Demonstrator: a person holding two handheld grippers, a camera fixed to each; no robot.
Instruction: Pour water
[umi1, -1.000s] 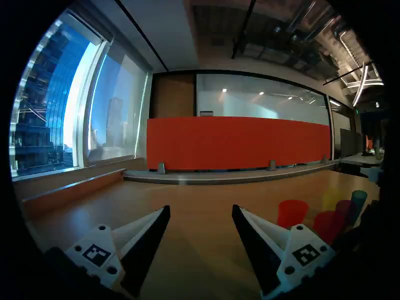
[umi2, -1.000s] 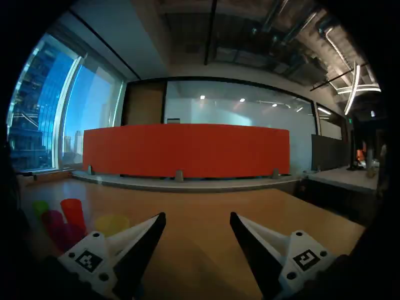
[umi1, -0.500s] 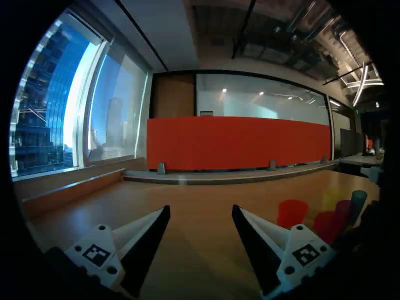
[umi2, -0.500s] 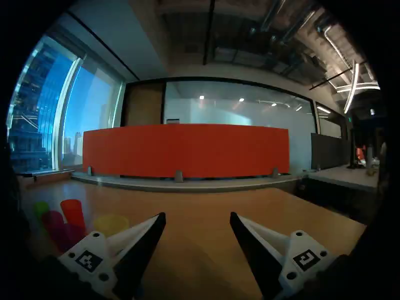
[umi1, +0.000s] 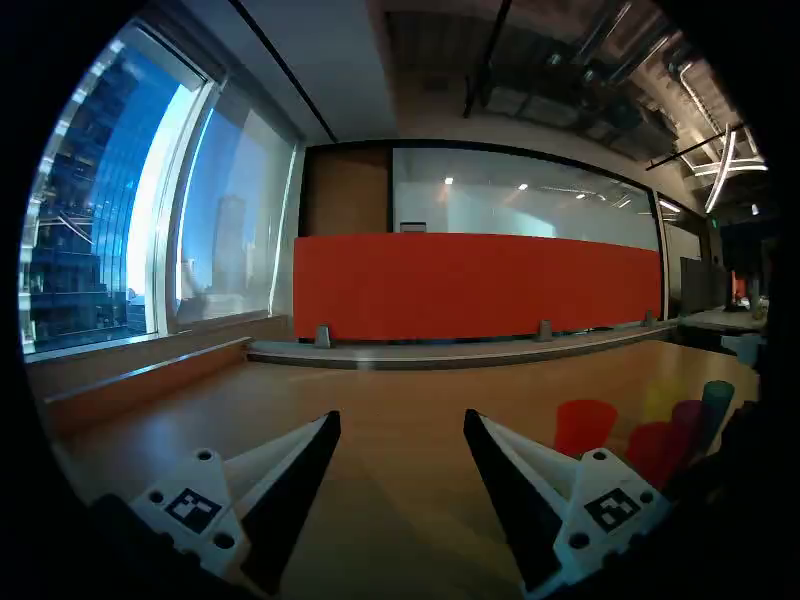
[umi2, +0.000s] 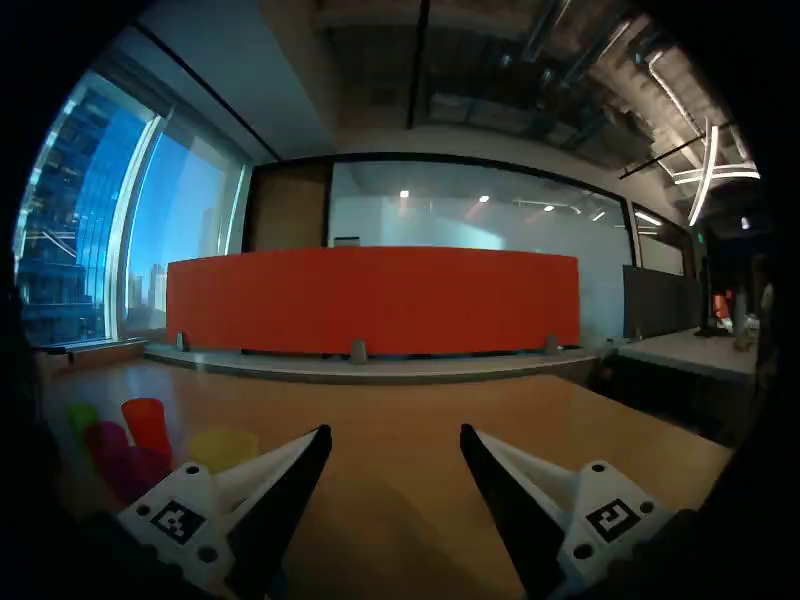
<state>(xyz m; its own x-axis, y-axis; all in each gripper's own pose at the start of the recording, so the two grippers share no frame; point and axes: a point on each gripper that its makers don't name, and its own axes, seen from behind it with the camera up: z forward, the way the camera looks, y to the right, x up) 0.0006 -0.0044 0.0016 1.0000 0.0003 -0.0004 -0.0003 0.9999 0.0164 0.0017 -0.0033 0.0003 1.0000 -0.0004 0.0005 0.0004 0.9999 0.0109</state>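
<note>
A broad wooden table (umi1: 400, 500) runs ahead to a long orange partition (umi1: 470, 285) at its far edge, with tall windows (umi1: 100, 230) along one side.

In the left gripper view, the left gripper (umi1: 400, 415) hangs low over the tabletop with its jaws spread wide. Bare wood shows between the two fingers, which grip nothing and touch nothing. In the right gripper view, the right gripper (umi2: 395, 430) is set the same way above the table (umi2: 400, 510): fingers far apart, empty, clear of every object.

The cups stand in a loose cluster on the table between the two tools. From the left gripper they sit just past its right finger: a red cup (umi1: 585, 425) nearest, then a yellow cup (umi1: 662, 397), a magenta cup (umi1: 690, 418) and a teal cup (umi1: 717, 395). From the right gripper the red cup (umi2: 147, 425), yellow cup (umi2: 222, 447) and magenta cup (umi2: 105, 440) lie beside its left finger, along with a green cup (umi2: 82, 415). Whether any cup holds water cannot be told.
</note>
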